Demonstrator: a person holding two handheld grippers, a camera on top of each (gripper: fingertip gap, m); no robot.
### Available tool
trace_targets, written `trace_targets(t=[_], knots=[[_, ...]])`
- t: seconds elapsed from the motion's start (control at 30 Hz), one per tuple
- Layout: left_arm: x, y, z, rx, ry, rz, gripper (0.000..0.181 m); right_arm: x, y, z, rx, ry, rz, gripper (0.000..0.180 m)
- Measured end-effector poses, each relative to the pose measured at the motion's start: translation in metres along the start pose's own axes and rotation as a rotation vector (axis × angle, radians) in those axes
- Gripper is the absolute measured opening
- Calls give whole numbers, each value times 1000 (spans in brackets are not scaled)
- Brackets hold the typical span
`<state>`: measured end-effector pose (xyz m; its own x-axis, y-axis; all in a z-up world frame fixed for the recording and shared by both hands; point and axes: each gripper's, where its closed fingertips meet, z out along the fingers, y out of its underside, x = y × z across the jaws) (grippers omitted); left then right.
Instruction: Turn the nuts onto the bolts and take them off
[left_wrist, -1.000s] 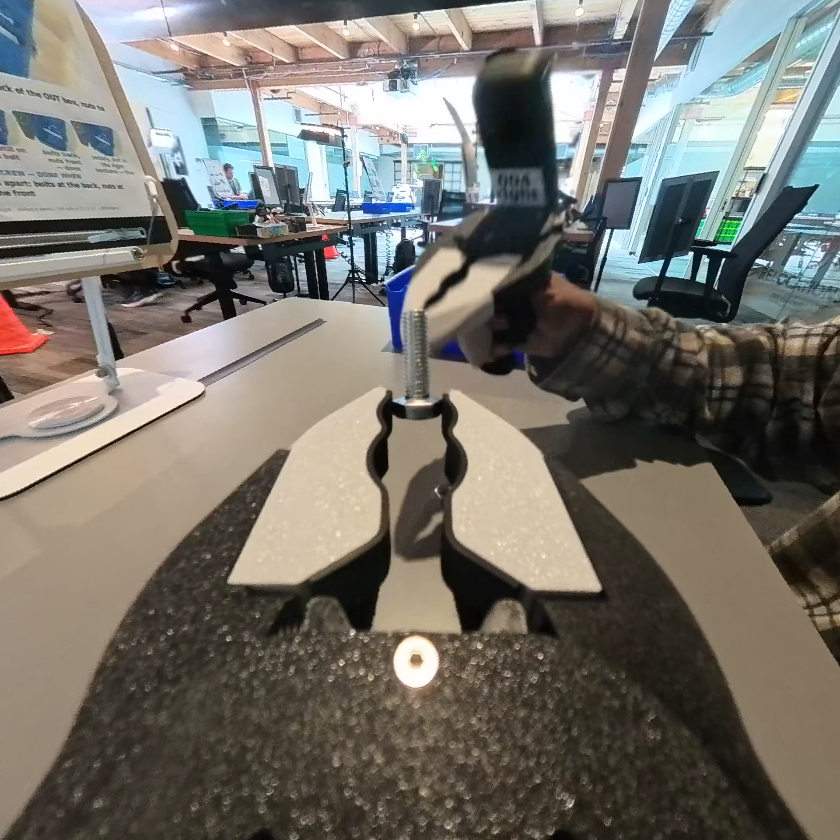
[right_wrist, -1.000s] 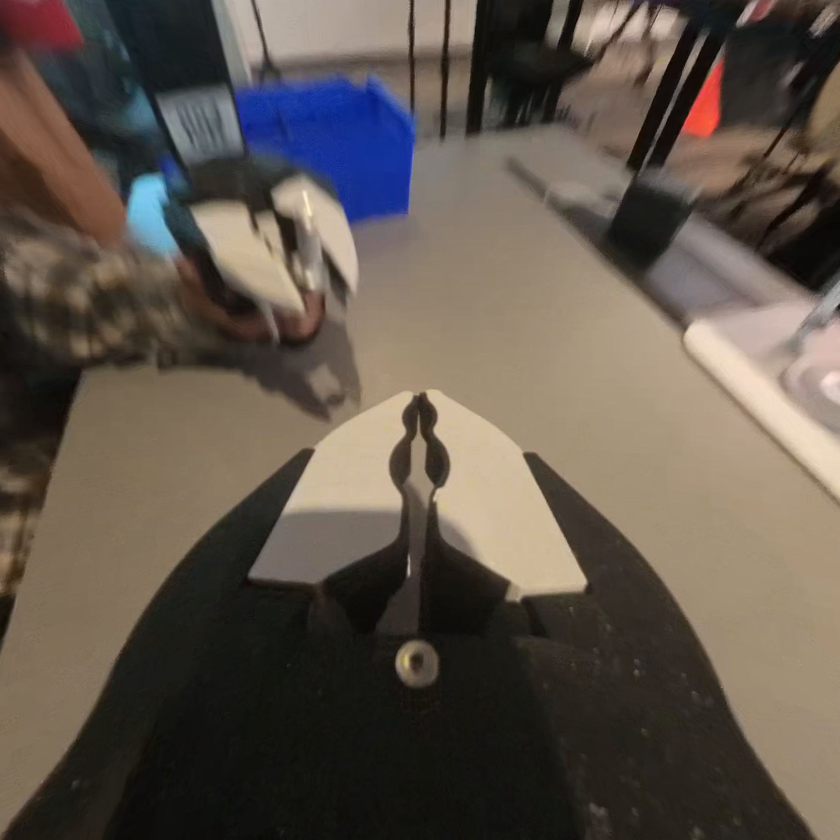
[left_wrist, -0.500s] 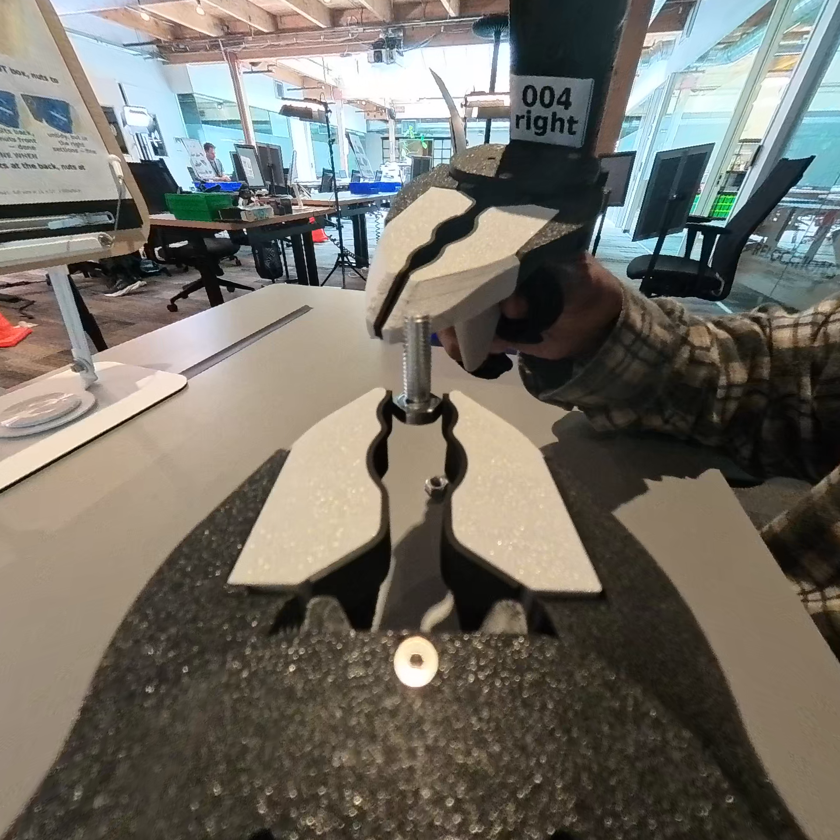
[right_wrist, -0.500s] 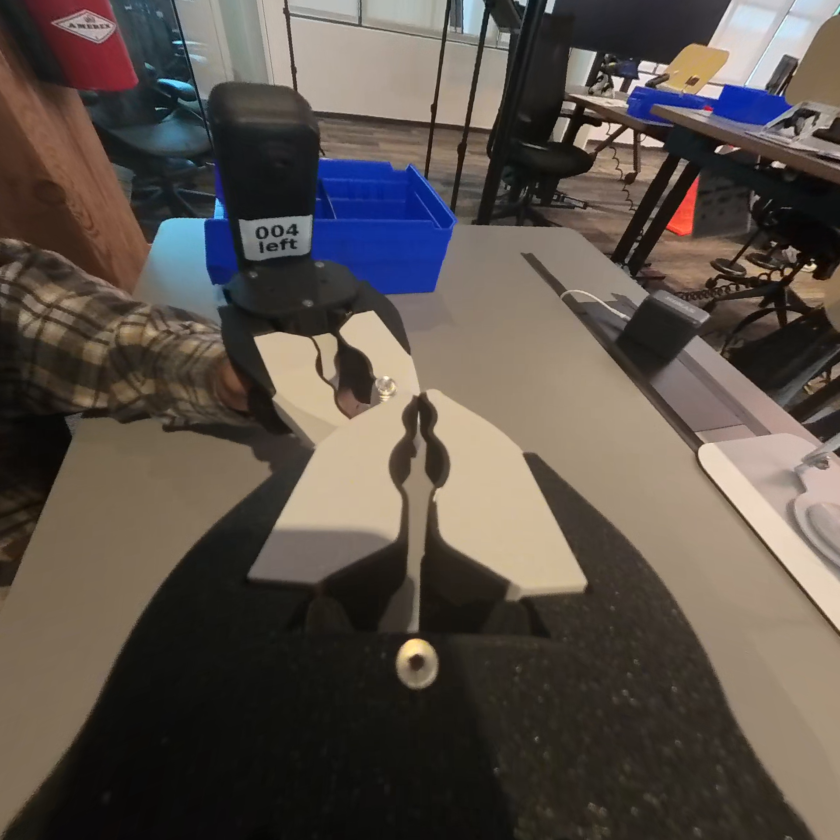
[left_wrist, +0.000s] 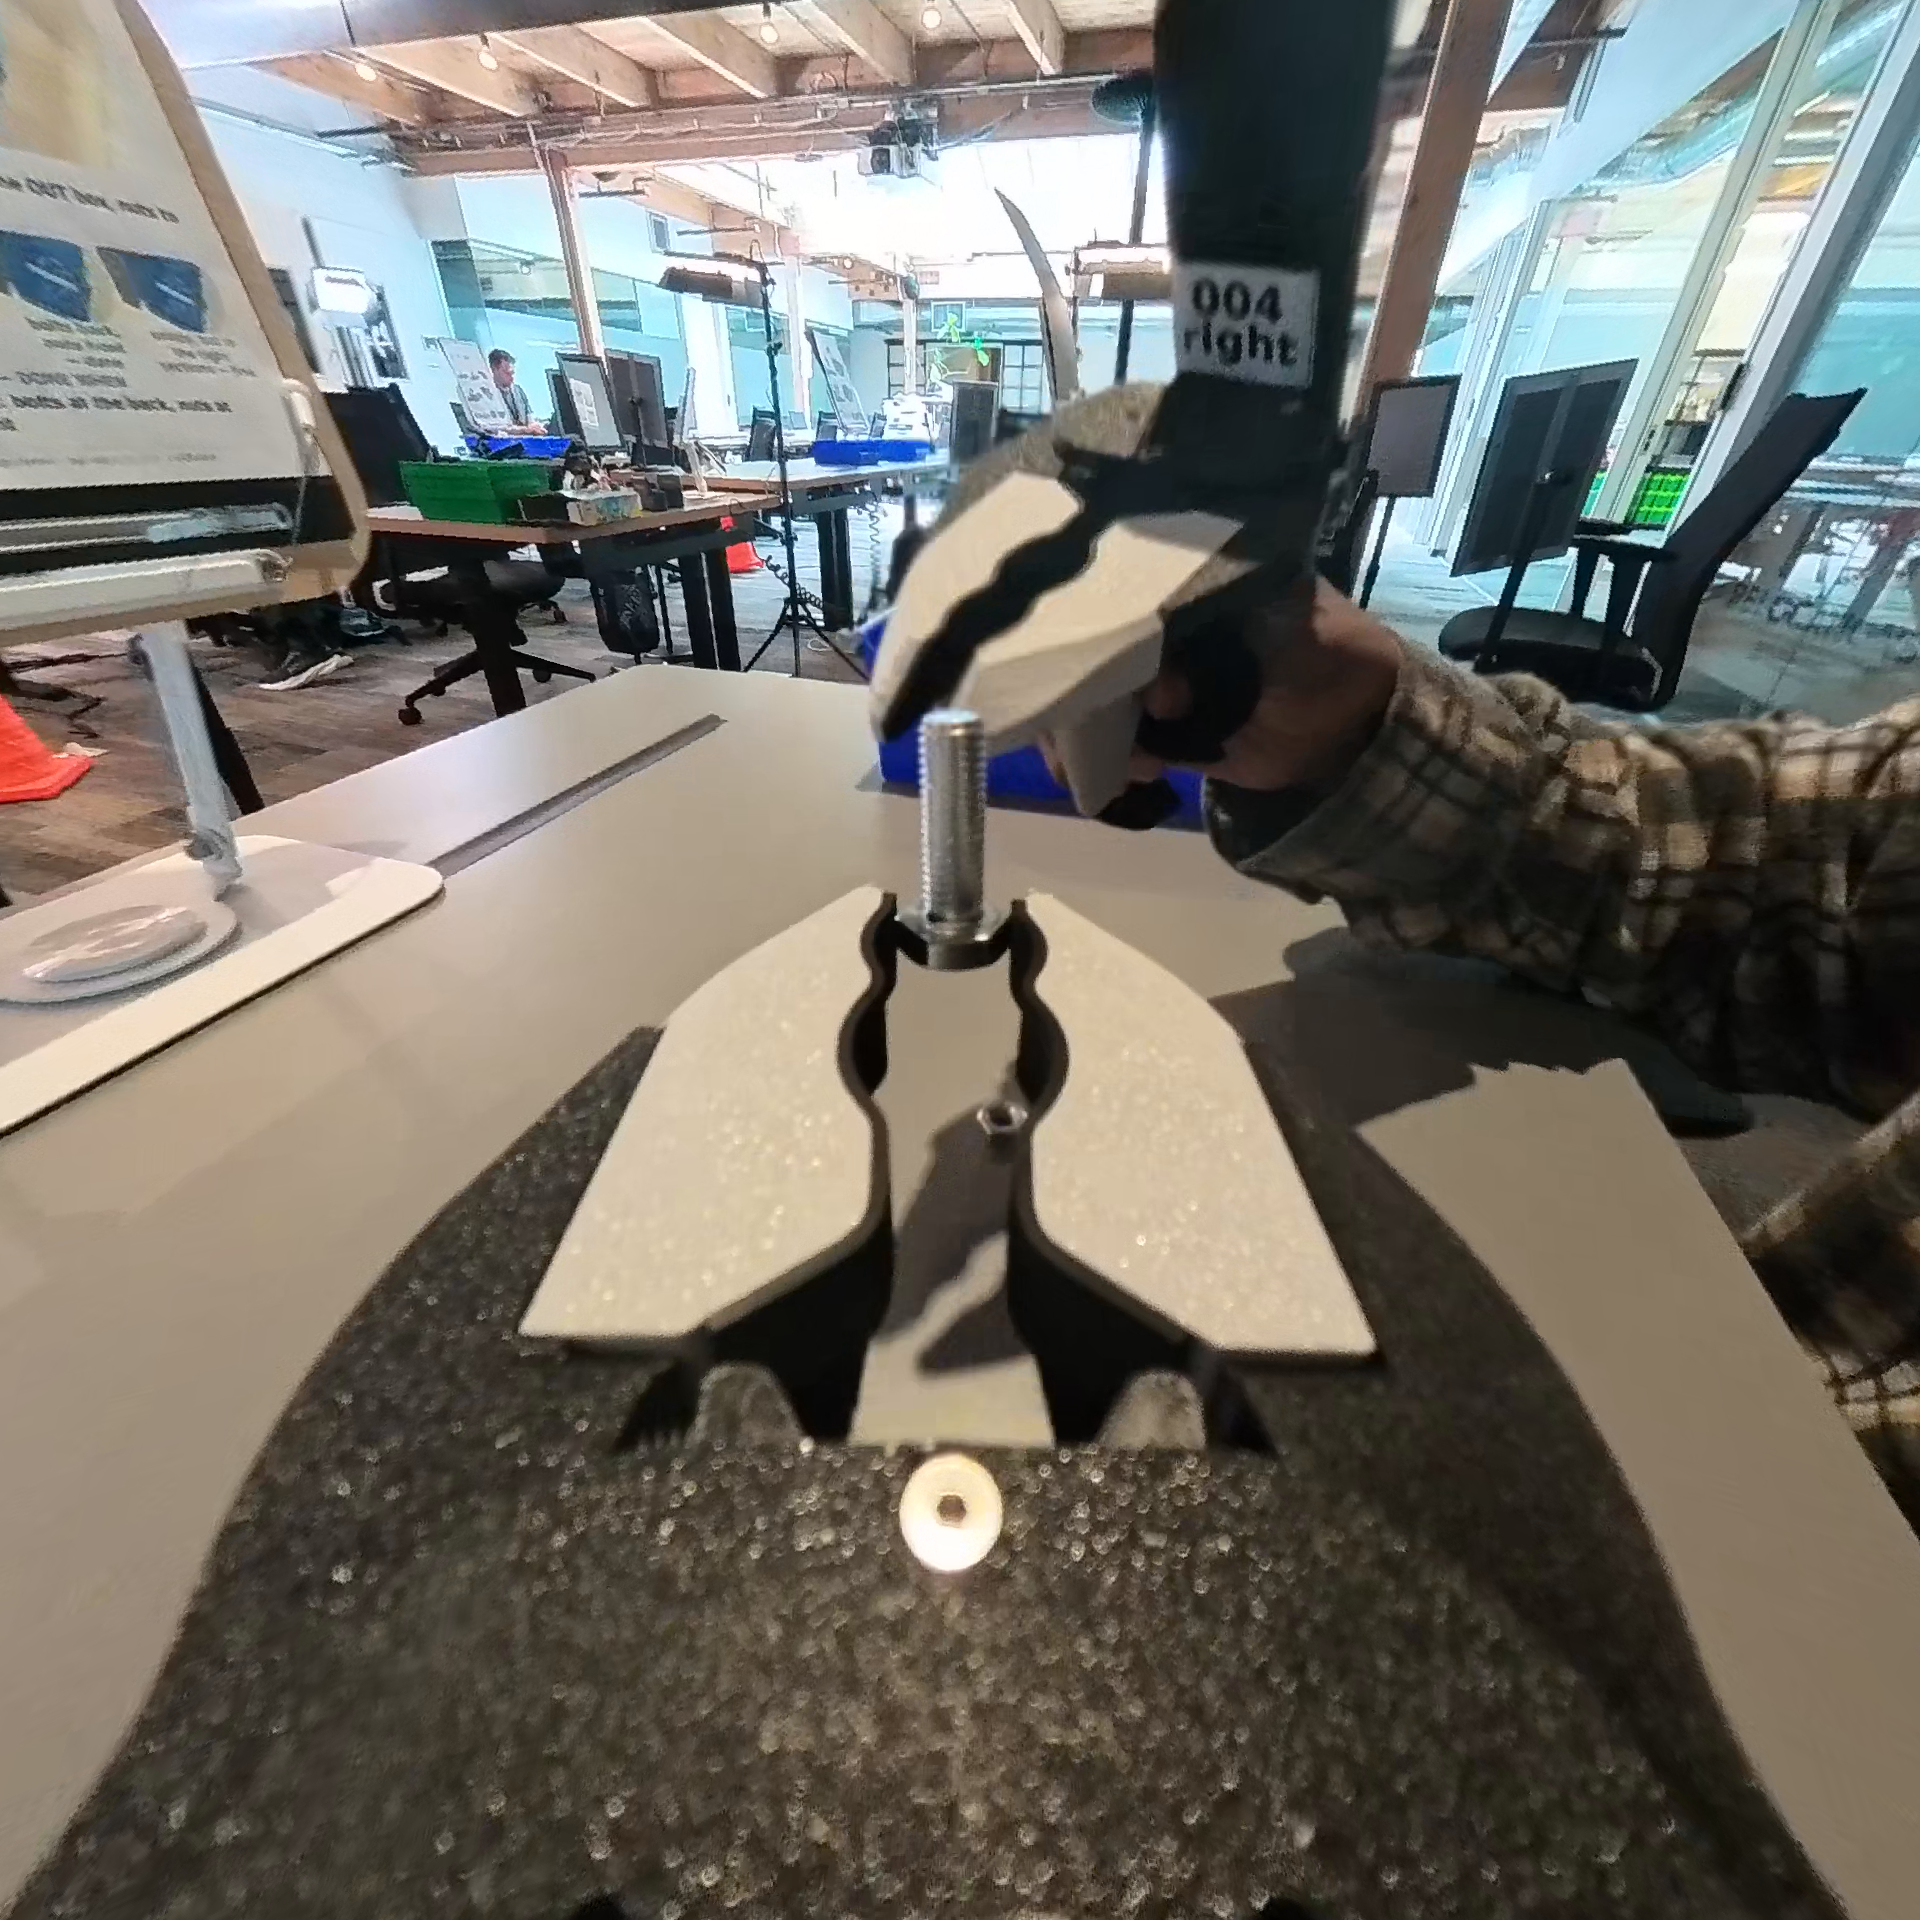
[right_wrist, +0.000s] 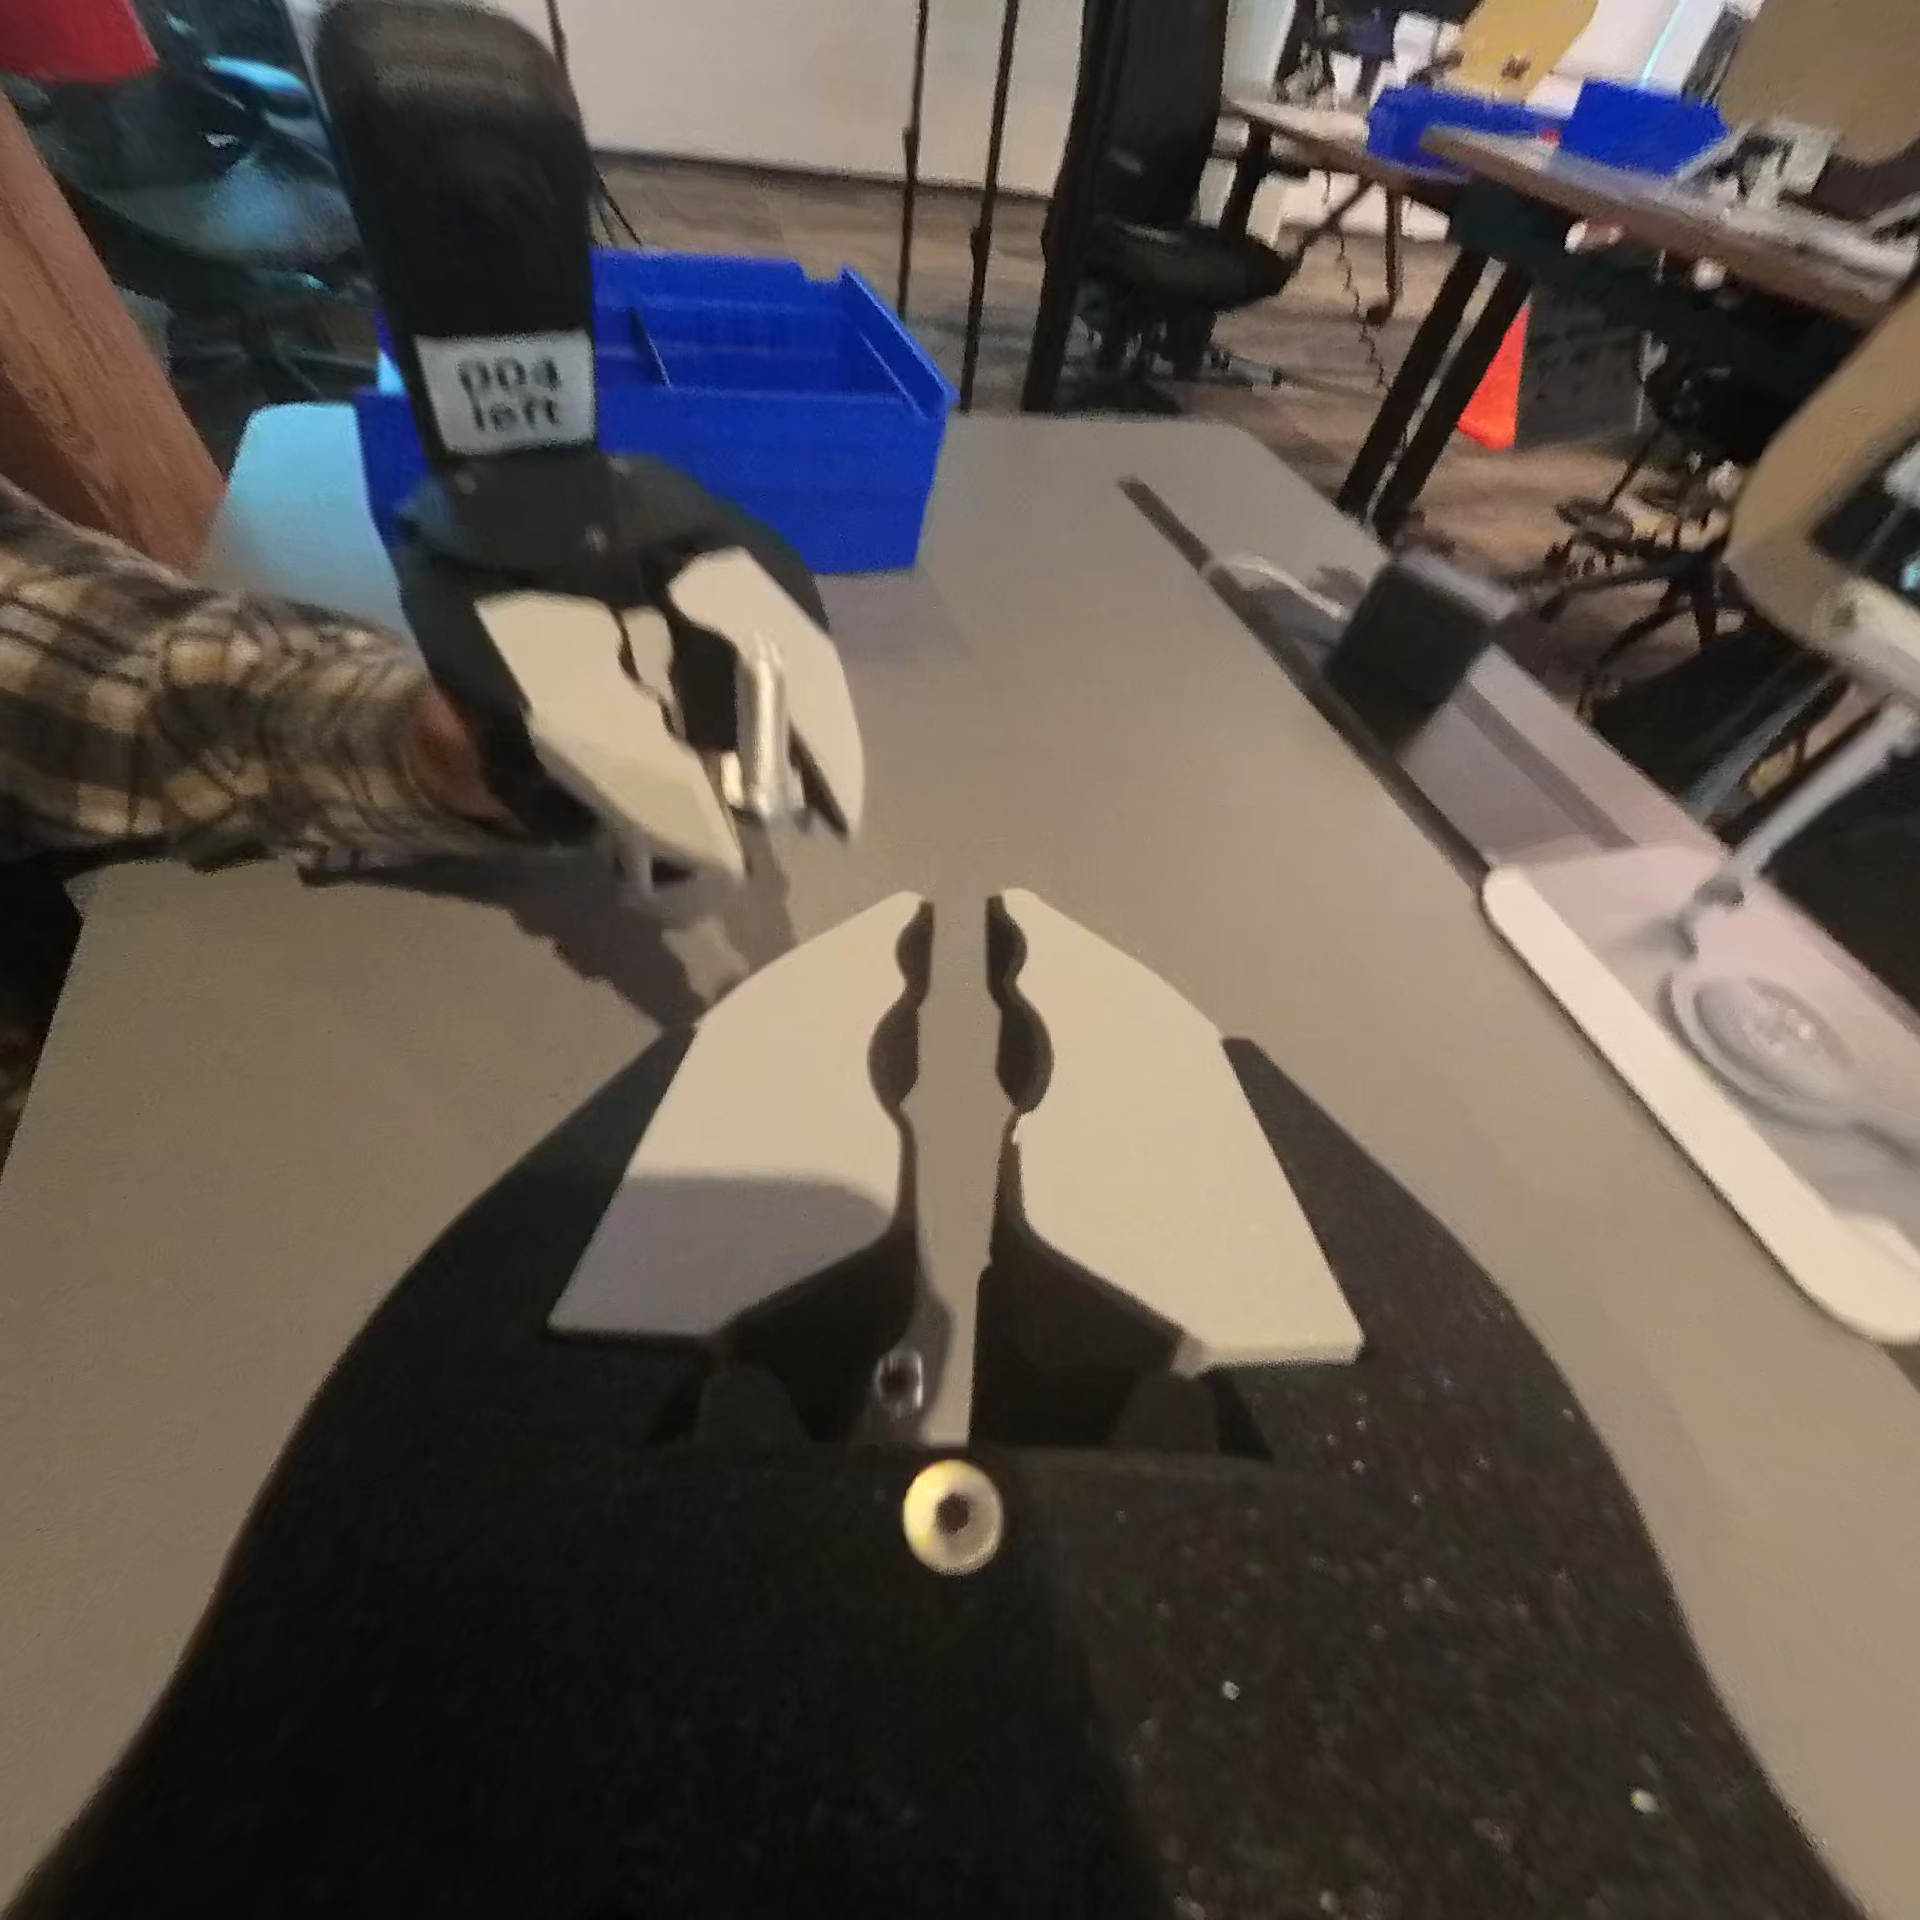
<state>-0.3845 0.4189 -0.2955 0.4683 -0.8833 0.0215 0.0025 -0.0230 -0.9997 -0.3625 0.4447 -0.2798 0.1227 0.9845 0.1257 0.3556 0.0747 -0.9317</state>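
Note:
My left gripper (left_wrist: 951, 914) is shut on the head of a silver bolt (left_wrist: 951, 821) and holds it upright, threads up, above the grey table (left_wrist: 582, 997). My right gripper (left_wrist: 896, 717) hovers just above and behind the bolt's tip, pointing down at it. In the right wrist view the right gripper (right_wrist: 958, 909) stands open by a narrow gap with nothing between its tips. The left gripper (right_wrist: 800, 831) and the bolt (right_wrist: 764, 727) show there, blurred. A small nut (left_wrist: 1000, 1120) lies on the table, seen between the left fingers. A nut (right_wrist: 899, 1382) also shows under the right finger bases.
A blue bin (right_wrist: 769, 436) stands at the table's far end, behind the left gripper. A white stand base (left_wrist: 208, 935) with a sign board (left_wrist: 135, 312) sits at one side. A black box (right_wrist: 1413, 639) rests on the table's cable channel. A plaid sleeve (left_wrist: 1610, 862) reaches in. My hands' fingertips stand some 4 cm from each other.
The right gripper has lifted slightly off the bolt's tip and drawn back, and its jaws have parted a little. The left gripper still holds the bolt upright in the same place.

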Motion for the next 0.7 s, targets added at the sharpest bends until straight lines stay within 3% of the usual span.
trace_targets(t=[0.1, 0.33, 0.7], knots=[[-2, -3, -2, 18, -4, -14, 20, 3, 40, -15, -125, -20, 91, 28], [1, -1, 0, 17, 1, -7, 20, -17, 148, -19, -540, -102, 87, 38], [-10, 10, -14, -50, -22, 59, 20, -21, 164, -6, -881, -289, -82, 31]])
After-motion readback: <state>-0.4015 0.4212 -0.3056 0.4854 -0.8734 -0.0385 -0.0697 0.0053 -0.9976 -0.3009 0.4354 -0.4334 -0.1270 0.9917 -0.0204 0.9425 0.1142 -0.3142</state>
